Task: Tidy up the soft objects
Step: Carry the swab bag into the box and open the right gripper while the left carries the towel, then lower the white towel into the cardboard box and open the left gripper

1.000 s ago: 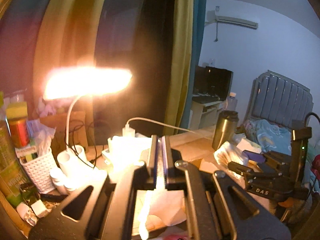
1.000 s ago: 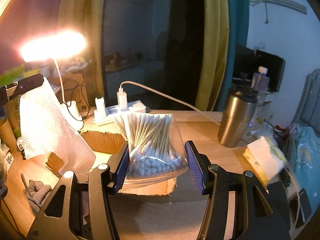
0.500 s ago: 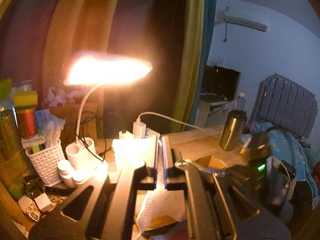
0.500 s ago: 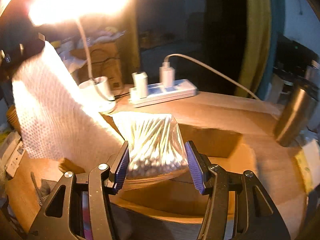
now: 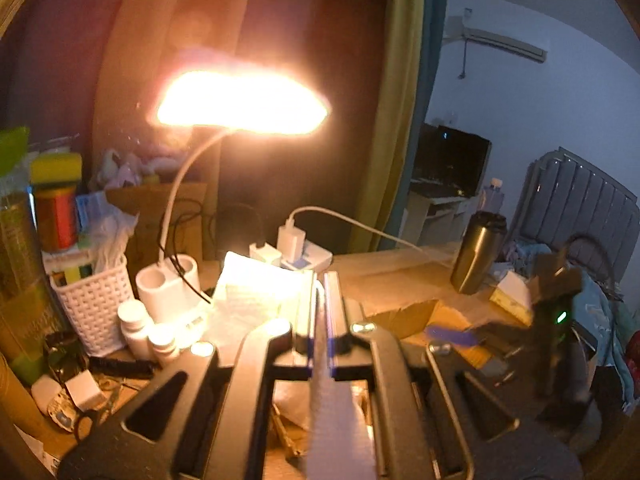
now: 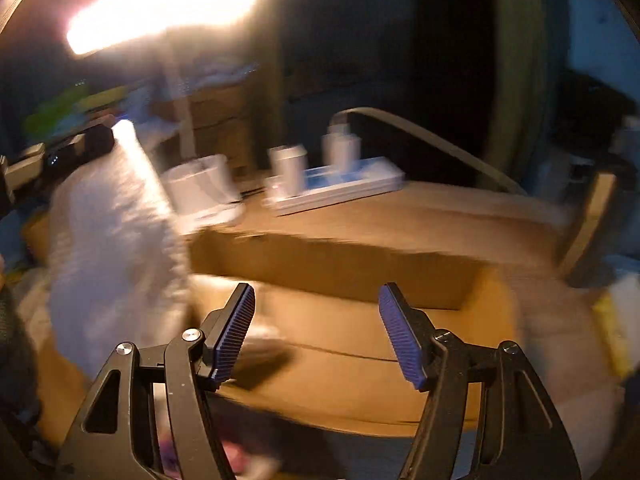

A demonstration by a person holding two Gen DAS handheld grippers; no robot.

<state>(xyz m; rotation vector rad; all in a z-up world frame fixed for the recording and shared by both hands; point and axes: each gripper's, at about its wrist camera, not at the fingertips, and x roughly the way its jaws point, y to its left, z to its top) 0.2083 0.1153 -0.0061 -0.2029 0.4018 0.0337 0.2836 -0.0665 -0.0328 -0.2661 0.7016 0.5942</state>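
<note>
My left gripper (image 5: 319, 304) is shut on a white textured cloth (image 5: 256, 300) that hangs from its pads; in the right wrist view the cloth (image 6: 116, 248) hangs at the left, over the box's left edge. My right gripper (image 6: 316, 332) is open and empty above an open cardboard box (image 6: 360, 280). The bag of cotton swabs is not between its fingers; a blurred pale shape (image 6: 264, 344) lies in the box by the left finger. The right wrist view is motion-blurred. In the left wrist view the right gripper (image 5: 472, 334) is a dark blur at the right.
A lit desk lamp (image 5: 240, 104) glares over the desk. A white power strip (image 6: 332, 188) with plugs, a lamp base (image 5: 168, 288), a white basket (image 5: 94, 304), pill bottles (image 5: 134, 326) and a steel tumbler (image 5: 478, 252) stand around the box. A sponge (image 5: 510, 292) lies at the right.
My right gripper has opened and let go of the cotton-swab bag, and it has moved down toward the box. The left gripper still holds the cloth and has shifted slightly.
</note>
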